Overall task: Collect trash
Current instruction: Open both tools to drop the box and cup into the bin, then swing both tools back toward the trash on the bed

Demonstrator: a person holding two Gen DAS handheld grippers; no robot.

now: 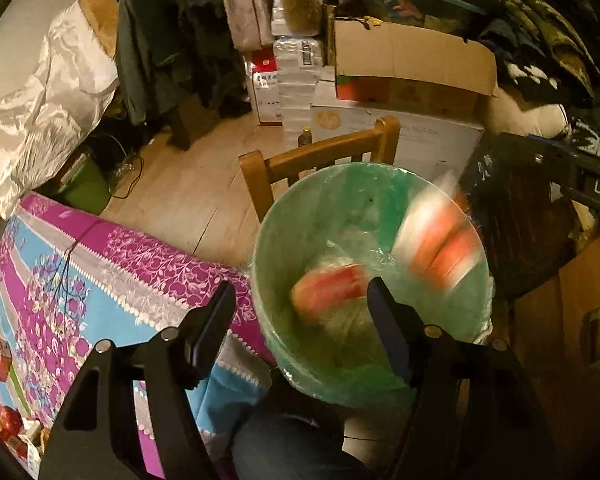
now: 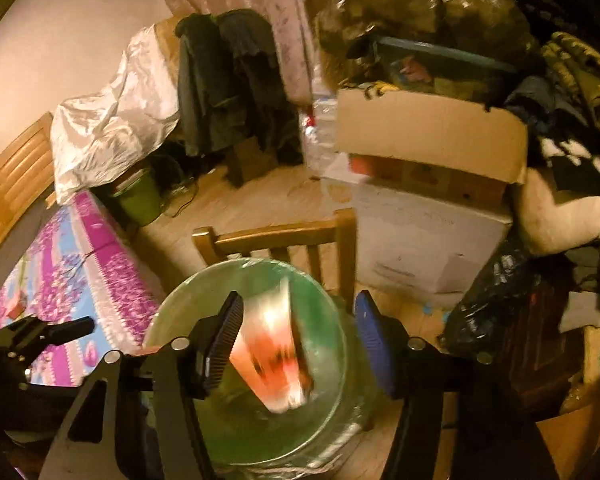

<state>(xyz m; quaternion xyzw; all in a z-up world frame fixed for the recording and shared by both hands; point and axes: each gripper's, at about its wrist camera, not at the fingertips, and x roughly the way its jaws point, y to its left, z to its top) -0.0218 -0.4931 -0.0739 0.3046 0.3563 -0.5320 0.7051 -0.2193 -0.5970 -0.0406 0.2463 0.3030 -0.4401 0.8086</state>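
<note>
A bin lined with a green bag (image 1: pixel 300 216) stands on a wooden chair; it also shows in the right wrist view (image 2: pixel 328 320). A red-and-white packet (image 1: pixel 440 240) blurs in the air over its right rim, falling free between the right gripper's open fingers (image 2: pixel 276 364). A second red packet (image 1: pixel 328 292) blurs inside the bin. My left gripper (image 1: pixel 300 320) is open and empty, over the bin's near left rim. My right gripper (image 2: pixel 296 336) is open above the bin mouth. More red trash (image 1: pixel 8 424) lies on the table at far left.
A floral tablecloth (image 1: pixel 100 280) covers the table left of the bin. The wooden chair back (image 1: pixel 320 152) rises behind the bin. Cardboard boxes (image 1: pixel 412 68), a black bag (image 2: pixel 496 300), clothes and a green bucket (image 1: pixel 86 192) crowd the floor beyond.
</note>
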